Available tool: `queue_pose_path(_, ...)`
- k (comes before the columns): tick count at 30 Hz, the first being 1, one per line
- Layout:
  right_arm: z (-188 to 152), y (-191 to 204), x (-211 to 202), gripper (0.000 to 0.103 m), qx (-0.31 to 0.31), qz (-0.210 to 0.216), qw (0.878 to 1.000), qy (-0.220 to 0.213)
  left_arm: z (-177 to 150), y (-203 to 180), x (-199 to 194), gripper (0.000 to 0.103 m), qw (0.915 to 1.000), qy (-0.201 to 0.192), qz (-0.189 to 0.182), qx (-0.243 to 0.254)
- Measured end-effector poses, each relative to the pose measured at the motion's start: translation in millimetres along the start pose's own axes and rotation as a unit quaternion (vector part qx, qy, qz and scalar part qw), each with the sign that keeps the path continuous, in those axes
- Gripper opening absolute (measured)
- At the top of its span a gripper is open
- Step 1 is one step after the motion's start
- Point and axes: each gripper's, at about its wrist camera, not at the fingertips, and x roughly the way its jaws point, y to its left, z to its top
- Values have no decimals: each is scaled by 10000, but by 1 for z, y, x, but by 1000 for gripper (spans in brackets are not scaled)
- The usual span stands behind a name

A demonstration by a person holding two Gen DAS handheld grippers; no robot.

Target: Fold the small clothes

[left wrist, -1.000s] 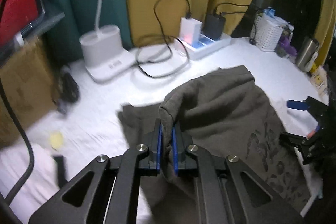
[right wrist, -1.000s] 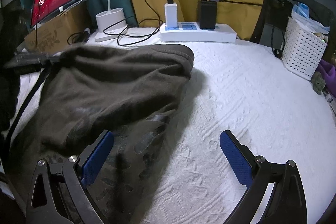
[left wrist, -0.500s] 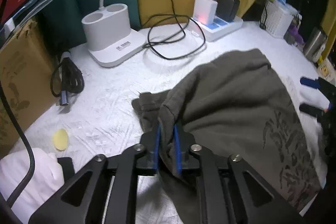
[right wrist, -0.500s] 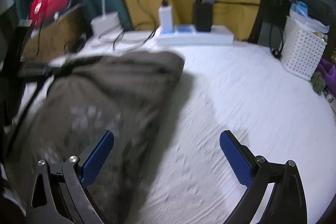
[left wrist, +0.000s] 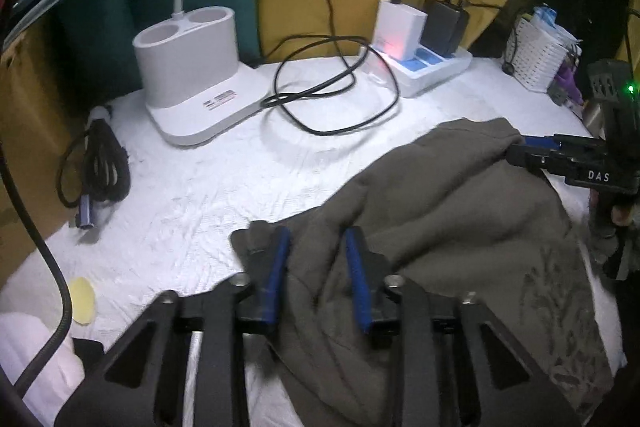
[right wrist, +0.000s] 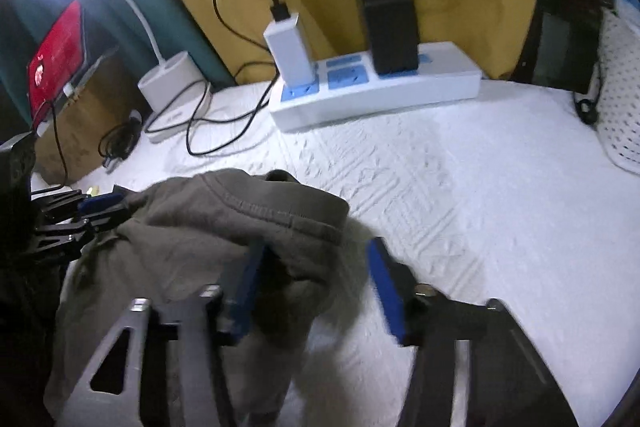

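So far left on the white bedspread (left wrist: 192, 195) there's a coiled black cable bundle (left wrist: 96, 171), then a white lamp base (left wrist: 196, 75) with a loose black cord (left wrist: 332, 87) looping next to it. All of that is well apart from the cloth, so nothing's really in the way there.

The left gripper (left wrist: 316, 267) has its blue pads parted, with a ridge of the olive-grey garment (left wrist: 460, 211) lying between them, not pinched. My guess is it's letting go of a fold it just laid.

The garment sits bunched in the middle of the bed, a printed pattern showing on the near right part. Behind it is the white power strip (right wrist: 376, 87) with two chargers plugged in, near but not touching.

The right gripper (right wrist: 316, 279) is moderately wide, straddling the garment's hemmed corner, left pad against the cloth, right pad over bare bedspread. Looks set to grab that corner. White basket (right wrist: 620, 99) on the far right, clear of everything.
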Motion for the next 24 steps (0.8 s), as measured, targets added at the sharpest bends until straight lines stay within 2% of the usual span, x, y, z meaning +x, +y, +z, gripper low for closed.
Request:
queue_pose_path(4,12,2,15,38,-110,48,9999,9,0,4,-1,10,9999,-99,95,8)
queue_pose_path(12,36,6,40,38,-460,129,9989,-12,2,15,-1,9,9989,-227,357,-180)
queue_pose_path(16,37,12,34,39,-691,-93,9975,-116,2,14,-4,9,9984,-270,447,-199)
queue_pose_path(17,37,12,31,41,-717,-133,9973,-131,3,15,-5,9,9983,-272,470,-213)
queue_pose_path(19,36,13,18,66,-766,-387,9958,-320,4,15,-8,9,9978,-316,529,-233)
queue_pose_path(20,36,12,10,70,-804,-507,9943,-474,5,15,-11,9,9976,-340,554,-249)
queue_pose_path(24,35,0,-12,70,-782,-780,9912,-731,7,18,-20,9,9972,-397,524,-343)
